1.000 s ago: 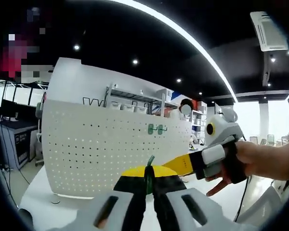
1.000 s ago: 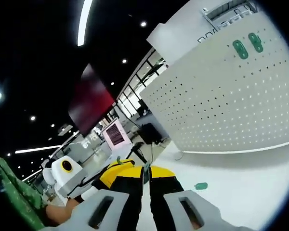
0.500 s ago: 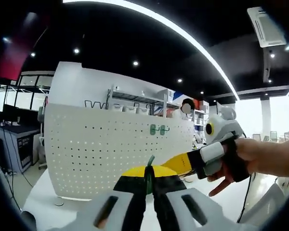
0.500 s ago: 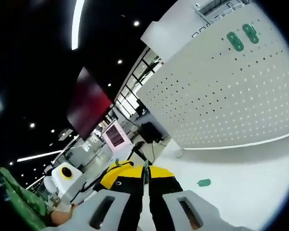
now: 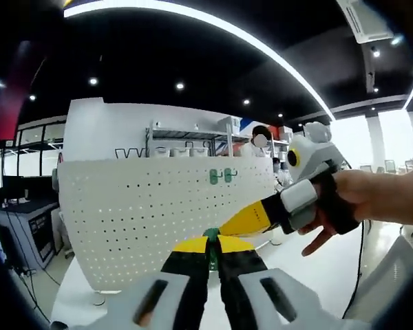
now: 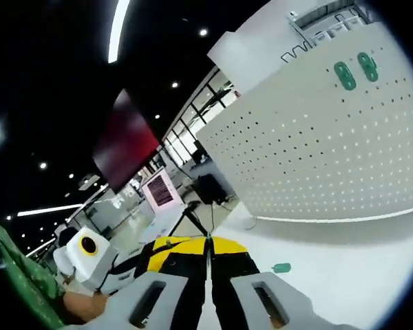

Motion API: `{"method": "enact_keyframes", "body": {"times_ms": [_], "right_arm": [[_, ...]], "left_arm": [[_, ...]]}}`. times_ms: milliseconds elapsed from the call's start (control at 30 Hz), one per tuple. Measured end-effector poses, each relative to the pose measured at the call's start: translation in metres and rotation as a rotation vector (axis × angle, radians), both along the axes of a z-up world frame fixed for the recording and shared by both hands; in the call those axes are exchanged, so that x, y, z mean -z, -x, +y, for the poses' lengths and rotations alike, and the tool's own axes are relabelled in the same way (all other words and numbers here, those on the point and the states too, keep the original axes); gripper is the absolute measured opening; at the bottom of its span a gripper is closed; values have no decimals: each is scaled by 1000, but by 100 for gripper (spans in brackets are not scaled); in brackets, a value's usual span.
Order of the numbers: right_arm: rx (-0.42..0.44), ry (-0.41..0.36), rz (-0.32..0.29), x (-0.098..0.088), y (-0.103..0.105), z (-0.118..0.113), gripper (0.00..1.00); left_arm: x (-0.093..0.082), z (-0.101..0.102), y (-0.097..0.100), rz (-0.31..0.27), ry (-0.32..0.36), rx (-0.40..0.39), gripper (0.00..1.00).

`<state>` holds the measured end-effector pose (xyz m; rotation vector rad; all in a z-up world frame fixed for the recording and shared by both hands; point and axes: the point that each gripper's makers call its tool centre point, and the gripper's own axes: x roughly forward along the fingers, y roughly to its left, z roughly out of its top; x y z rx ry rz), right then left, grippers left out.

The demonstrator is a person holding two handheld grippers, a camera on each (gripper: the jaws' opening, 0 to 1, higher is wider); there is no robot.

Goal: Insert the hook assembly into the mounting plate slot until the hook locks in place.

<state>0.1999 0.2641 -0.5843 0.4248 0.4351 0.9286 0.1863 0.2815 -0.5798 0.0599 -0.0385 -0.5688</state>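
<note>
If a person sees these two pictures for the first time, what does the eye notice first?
The big white perforated board stands upright on the white table, with two green hooks mounted near its top edge. In the left gripper view, a hand holds the right hand-held gripper beside the left hand-held gripper, both near the board.

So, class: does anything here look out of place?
One small green piece lies loose on the white table, away from the two green hooks mounted on the pegboard. Nothing looks damaged or spilled.

A white perforated mounting plate [image 5: 151,213] stands upright, two green hooks [image 5: 222,177] near its top edge.
</note>
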Motion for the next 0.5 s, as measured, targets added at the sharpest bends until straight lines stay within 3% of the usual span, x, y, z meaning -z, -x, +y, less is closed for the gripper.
{"method": "enact_keyframes", "body": {"times_ms": [233,500], "right_arm": [[-4,108,-125,-4,0,0,0],[-27,288,-354,-10,6,4,0]], "left_arm": [[4,-1,0,20,-61,0,5],[7,-4,-2,55,-92,2,5]]}}
